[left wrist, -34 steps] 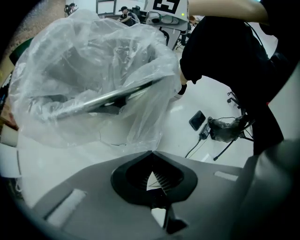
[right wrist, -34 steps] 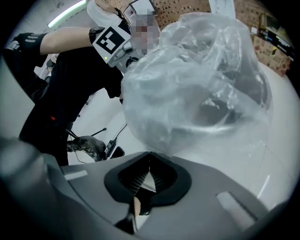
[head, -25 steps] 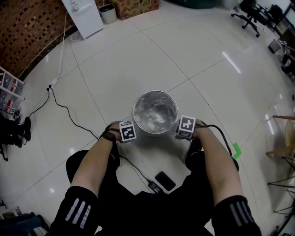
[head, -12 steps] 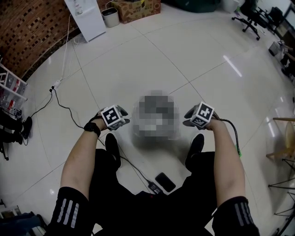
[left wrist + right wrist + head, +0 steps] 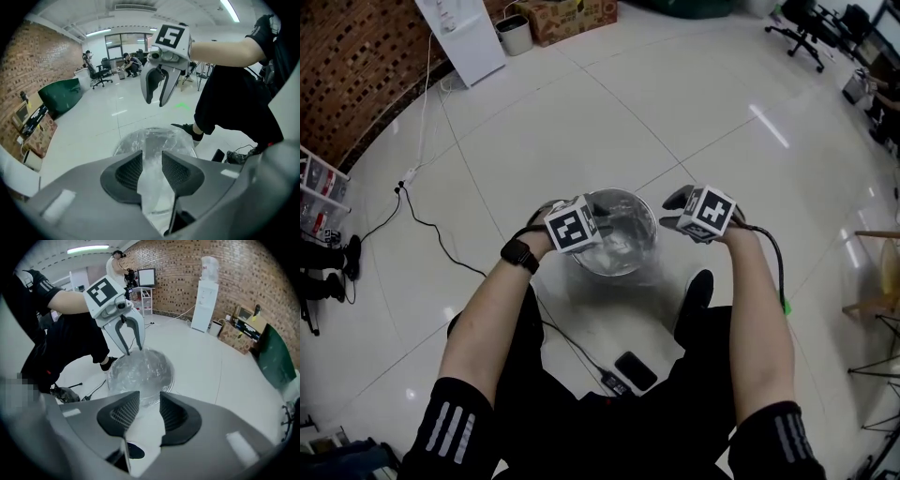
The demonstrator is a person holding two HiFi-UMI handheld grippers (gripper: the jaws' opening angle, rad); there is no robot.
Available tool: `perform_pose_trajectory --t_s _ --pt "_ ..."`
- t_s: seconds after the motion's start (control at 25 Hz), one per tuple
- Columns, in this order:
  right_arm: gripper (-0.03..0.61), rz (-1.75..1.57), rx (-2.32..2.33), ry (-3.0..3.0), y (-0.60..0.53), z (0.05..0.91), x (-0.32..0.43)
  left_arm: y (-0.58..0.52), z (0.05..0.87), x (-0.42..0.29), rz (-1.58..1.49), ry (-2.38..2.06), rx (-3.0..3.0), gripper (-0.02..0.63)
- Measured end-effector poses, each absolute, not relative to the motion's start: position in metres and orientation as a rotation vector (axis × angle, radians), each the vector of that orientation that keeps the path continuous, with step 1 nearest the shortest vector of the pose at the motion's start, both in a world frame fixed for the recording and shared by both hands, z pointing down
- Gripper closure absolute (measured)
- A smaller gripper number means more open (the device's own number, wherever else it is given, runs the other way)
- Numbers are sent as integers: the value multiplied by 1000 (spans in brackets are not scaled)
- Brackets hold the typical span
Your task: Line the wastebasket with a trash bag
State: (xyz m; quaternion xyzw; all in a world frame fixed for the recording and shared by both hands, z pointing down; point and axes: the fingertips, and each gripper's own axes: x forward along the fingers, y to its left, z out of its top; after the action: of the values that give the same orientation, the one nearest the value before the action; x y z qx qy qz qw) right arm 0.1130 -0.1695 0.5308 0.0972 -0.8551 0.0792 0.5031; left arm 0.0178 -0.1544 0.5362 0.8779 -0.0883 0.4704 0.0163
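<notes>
Wastebasket (image 5: 617,267) stands on the floor (image 5: 675,112) at centre, a clear trash bag (image 5: 623,242) lining it. At its nine o'clock I hold the left gripper (image 5: 151,155), jaws apart and just narrowed slightly, gripping nothing. At three o'clock the right gripper (image 5: 149,397) has jaws just widened, also empty.

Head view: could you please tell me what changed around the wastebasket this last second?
Both grippers lifted off the wastebasket rim. The left gripper has just opened its fingers, nothing between them; the right gripper widened slightly, also empty. The lined wastebasket stayed put.
</notes>
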Motion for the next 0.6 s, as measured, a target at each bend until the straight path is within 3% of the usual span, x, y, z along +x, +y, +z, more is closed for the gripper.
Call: perform_pose_trajectory --t_s 0.24,0.6 --pt "433 109 214 -2081 -178 513 96 -167 589 51 1612 -184 2657 485" --pt "434 85 202 -2080 -194 513 91 -170 682 41 1938 -31 2487 476"
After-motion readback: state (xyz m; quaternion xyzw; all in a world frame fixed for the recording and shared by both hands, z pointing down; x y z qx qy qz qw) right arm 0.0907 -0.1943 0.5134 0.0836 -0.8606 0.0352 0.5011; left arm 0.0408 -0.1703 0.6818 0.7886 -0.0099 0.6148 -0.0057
